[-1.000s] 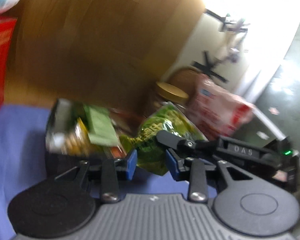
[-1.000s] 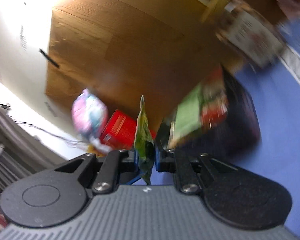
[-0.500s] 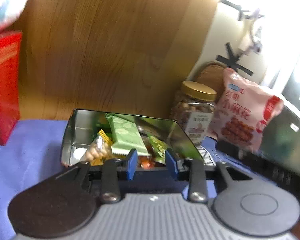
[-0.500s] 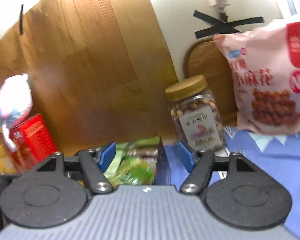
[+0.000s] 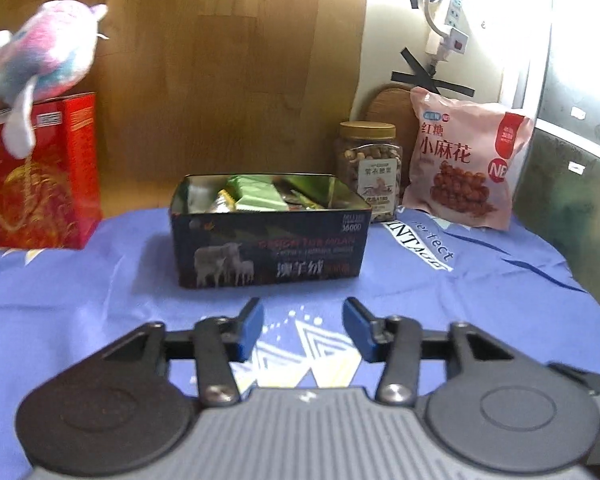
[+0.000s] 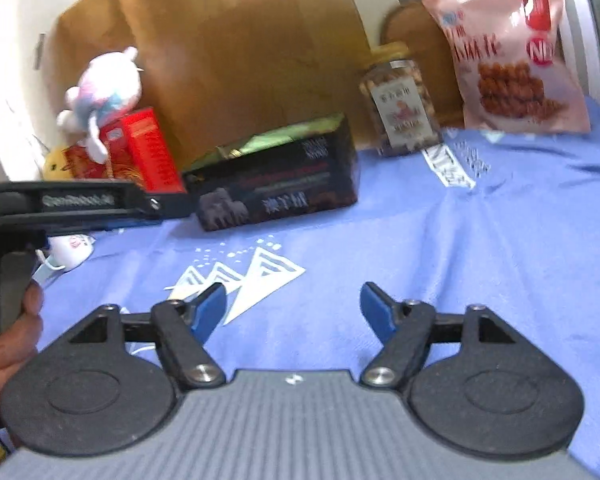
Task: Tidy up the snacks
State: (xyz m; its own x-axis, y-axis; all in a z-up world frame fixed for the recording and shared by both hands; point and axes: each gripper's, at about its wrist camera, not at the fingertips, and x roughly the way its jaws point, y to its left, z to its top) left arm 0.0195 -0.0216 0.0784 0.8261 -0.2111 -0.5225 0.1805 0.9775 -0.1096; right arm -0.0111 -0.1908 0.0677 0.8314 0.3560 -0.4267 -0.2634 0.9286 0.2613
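Observation:
A dark tin box (image 5: 270, 254) (image 6: 278, 190) printed with sheep stands open on the blue cloth (image 5: 460, 304), with several green and yellow snack packets (image 5: 256, 198) inside. My left gripper (image 5: 303, 330) hovers over the cloth a short way in front of the box; its jaws are opening and hold nothing. My right gripper (image 6: 292, 312) is further back and to the right, jaws opening wide, nothing between them. In the right wrist view the left tool's black body (image 6: 76, 204) and a hand (image 6: 16, 340) show at the left edge.
A jar of nuts (image 5: 368, 170) (image 6: 400, 110) and a pink snack bag (image 5: 466, 168) (image 6: 516, 52) stand behind the box on the right. A red carton (image 5: 40, 172) (image 6: 148, 156) with a plush toy (image 5: 40, 64) (image 6: 104, 92) on top is at the left. A wood panel (image 5: 228, 60) backs the table.
The right gripper let go of the green packet, which now lies in the box. Both grippers drew back from the box and their jaws spread wider.

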